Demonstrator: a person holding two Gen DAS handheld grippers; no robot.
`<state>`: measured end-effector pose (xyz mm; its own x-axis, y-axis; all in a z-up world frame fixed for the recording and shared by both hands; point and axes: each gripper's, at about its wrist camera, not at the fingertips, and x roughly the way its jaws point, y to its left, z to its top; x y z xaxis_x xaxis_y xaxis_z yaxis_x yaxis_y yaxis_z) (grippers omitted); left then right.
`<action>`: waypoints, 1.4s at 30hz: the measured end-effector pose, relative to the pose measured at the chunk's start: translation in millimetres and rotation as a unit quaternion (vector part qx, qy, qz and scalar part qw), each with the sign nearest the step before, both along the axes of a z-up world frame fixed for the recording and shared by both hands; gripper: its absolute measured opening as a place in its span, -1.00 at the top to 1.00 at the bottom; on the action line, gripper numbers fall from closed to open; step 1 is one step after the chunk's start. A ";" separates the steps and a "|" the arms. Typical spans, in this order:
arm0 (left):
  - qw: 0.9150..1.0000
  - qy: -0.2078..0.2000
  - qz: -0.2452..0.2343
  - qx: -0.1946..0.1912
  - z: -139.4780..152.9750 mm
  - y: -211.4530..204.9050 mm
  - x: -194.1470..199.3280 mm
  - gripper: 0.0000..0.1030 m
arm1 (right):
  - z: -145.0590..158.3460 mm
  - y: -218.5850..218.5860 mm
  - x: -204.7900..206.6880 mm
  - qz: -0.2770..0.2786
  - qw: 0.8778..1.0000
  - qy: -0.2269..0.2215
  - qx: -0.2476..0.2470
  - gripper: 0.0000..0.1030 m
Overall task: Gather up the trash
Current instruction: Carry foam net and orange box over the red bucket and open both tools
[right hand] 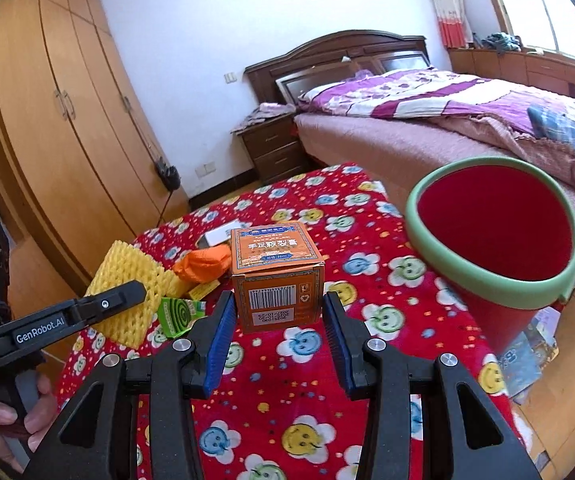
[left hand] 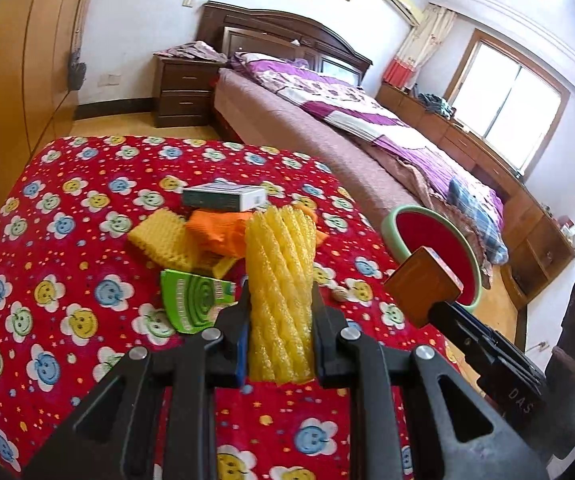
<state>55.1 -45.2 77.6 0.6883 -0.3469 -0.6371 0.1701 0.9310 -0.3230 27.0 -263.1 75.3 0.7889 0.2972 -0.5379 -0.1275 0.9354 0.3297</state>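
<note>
Left gripper (left hand: 279,308) clamps a yellow foam-net sleeve (left hand: 281,280) | right gripper (right hand: 277,312) grips a small orange cardboard box (right hand: 277,268) | red, green-rimmed plastic bucket (right hand: 527,292) stands far right.

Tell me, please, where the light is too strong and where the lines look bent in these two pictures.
Left wrist view: the window is blown out white, and the wardrobe edges bow. Right wrist view: the window glares at the top right, the wardrobe curves, and the corners go dark.
</note>
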 end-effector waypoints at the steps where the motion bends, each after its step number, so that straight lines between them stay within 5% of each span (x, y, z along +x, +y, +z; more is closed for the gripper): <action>1: 1.000 0.000 -0.003 0.001 1.1 -4.2 0.3 0.55 | 1.1 -3.9 -1.2 -0.004 1.000 -0.003 0.001 0.12; 21: 0.994 -0.008 -0.107 0.026 12.3 -114.5 35.9 0.55 | -2.5 -102.5 -6.8 -0.112 0.994 -0.015 0.012 0.12; 42: 0.980 0.000 -0.197 0.041 -18.4 -229.4 89.8 0.55 | -35.4 -184.2 31.0 -0.180 0.983 0.016 0.021 0.12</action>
<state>144.9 -274.7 59.2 0.5112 -0.5327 -0.6745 0.5211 0.8162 -0.2496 58.0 -447.4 39.9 0.8301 0.0244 -0.5570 0.2200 0.9037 0.3674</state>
